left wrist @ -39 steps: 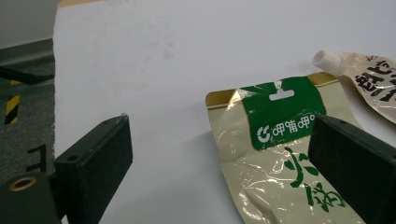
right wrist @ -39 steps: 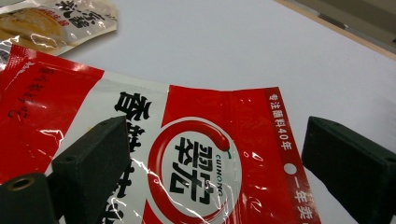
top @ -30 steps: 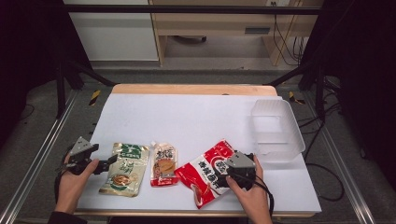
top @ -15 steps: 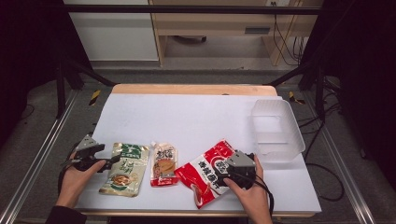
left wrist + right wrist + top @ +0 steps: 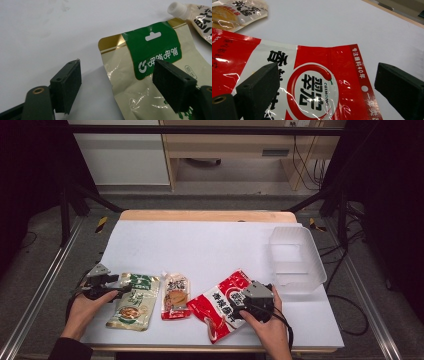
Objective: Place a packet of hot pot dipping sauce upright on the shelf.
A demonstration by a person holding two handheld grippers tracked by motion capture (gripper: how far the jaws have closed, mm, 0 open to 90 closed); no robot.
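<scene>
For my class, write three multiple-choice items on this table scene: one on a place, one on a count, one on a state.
1. Where does the clear plastic tub stand?
A. at the table's right
B. at the table's left
C. on the floor

2. How many food pouches lie on the white table?
A. one
B. three
C. five

3. How do the left tongs stand?
A. clamped on the tub
C. open, astride the edge of the gold pouch with the green label
B. lifted high over the red chilli pouch

Answers: 1 A, the tub sits by the right edge. 2 B, gold, small spouted and red. 3 C, daylight shows between pads and pouch.
</scene>
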